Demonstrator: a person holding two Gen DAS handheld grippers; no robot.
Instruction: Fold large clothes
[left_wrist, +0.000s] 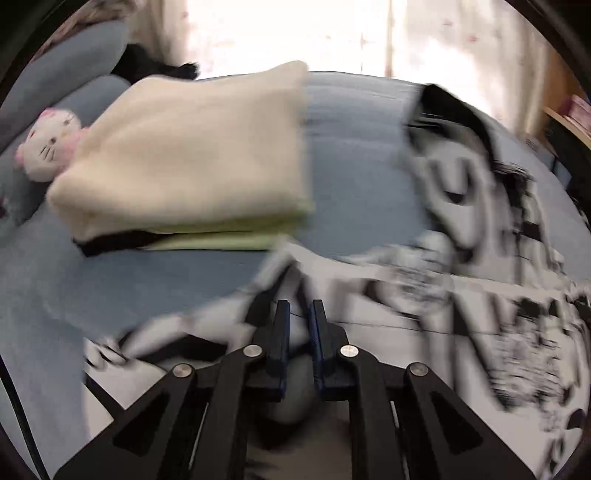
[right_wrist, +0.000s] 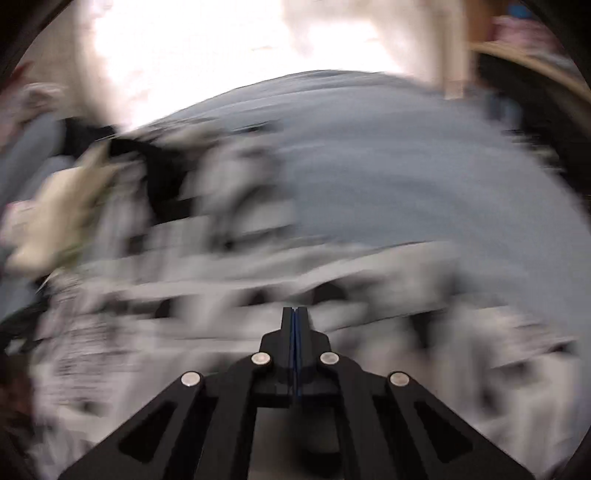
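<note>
A large white garment with a black-and-grey print (left_wrist: 480, 295) lies spread over the blue bed sheet (left_wrist: 351, 166), reaching from the near edge to the far right. My left gripper (left_wrist: 300, 306) is at its near left part, the fingers a narrow gap apart with a bunch of the cloth pinched between them. In the heavily blurred right wrist view the same garment (right_wrist: 184, 295) fills the near and left side. My right gripper (right_wrist: 295, 312) hovers over it with its pads pressed flat together, and no cloth shows between them.
A folded stack sits at the left of the bed: a cream piece (left_wrist: 192, 147) on a green one (left_wrist: 221, 242) on a black one (left_wrist: 110, 243). A white cat plush (left_wrist: 48, 147), grey-blue pillows (left_wrist: 85, 55) and a wooden shelf (left_wrist: 569, 118) border the bed.
</note>
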